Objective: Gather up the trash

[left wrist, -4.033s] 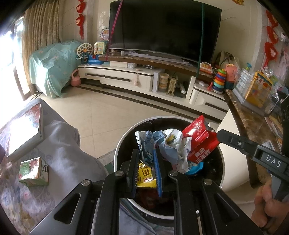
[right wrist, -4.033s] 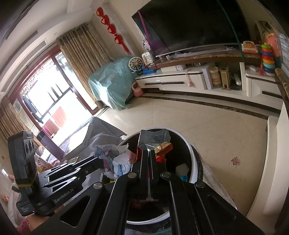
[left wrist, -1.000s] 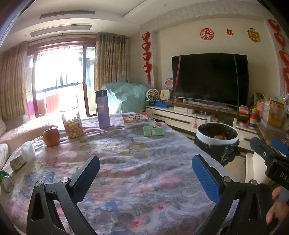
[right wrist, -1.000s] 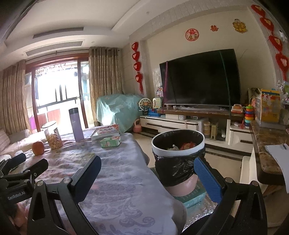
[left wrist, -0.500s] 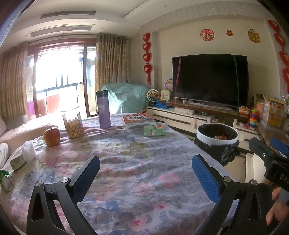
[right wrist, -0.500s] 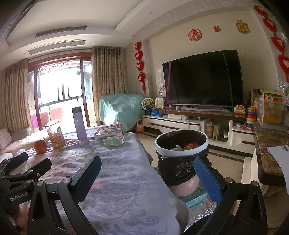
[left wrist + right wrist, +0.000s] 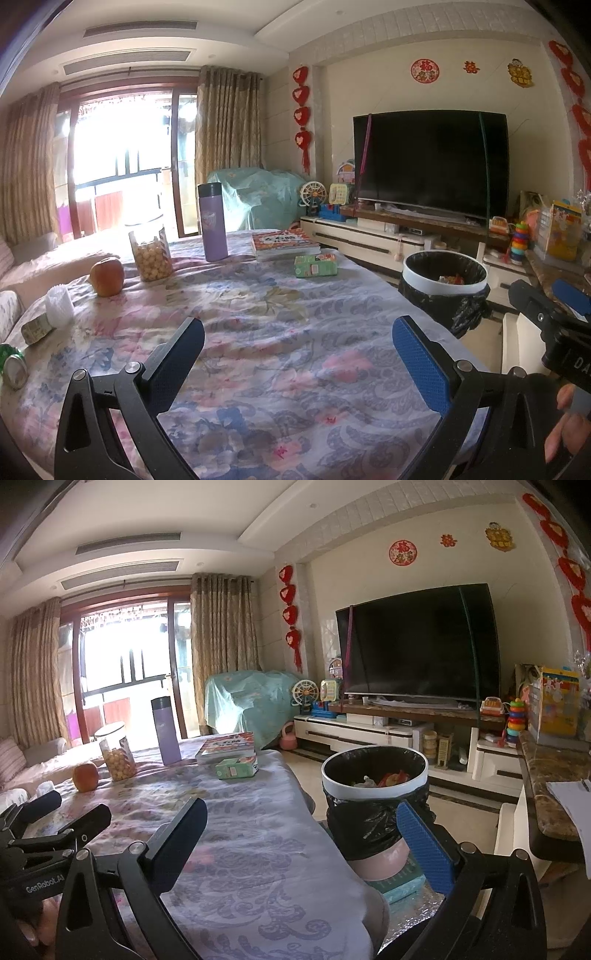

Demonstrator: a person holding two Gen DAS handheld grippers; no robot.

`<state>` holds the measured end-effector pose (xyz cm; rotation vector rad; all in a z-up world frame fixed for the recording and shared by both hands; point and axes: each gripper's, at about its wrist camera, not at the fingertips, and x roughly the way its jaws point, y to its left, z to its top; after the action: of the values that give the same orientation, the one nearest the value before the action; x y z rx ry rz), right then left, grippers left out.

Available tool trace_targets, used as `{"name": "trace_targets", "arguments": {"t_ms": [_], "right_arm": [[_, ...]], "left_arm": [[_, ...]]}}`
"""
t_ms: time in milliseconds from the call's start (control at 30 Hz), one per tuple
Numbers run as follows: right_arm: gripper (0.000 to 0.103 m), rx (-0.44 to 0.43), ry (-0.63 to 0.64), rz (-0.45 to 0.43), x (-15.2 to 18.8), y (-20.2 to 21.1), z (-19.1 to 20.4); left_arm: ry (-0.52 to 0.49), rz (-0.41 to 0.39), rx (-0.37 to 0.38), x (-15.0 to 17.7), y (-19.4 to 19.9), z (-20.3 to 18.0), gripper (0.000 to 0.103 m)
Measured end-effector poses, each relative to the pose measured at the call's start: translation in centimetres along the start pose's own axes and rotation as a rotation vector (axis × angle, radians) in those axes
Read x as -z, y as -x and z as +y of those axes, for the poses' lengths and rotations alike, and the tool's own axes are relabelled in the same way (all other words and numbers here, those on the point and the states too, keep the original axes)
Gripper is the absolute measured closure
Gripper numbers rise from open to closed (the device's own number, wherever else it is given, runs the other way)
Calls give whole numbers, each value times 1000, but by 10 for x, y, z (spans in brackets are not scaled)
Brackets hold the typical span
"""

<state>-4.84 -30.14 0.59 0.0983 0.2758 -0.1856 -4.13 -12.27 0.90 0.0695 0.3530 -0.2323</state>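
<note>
Bright daylight pours in through the big window (image 7: 122, 162) on the left, so white there that the outside is washed out. The room farther right is softer and a bit dim. The TV (image 7: 417, 642) is dark with faint shine. Walls and ceiling bend near the edges, and the corners go black.

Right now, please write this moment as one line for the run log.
left claw: open, empty, over table | right claw: open, empty | trash bin: beside table, wrappers inside | green carton: on table
</note>
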Motion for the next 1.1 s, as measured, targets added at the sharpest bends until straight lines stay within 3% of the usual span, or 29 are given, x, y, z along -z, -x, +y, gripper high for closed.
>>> {"name": "trace_targets", "arguments": {"t_ms": [1100], "right_arm": [[0,-5,0,6,1,0,-1]], "left_arm": [[-4,-1,1,1,0,-1,1]]}}
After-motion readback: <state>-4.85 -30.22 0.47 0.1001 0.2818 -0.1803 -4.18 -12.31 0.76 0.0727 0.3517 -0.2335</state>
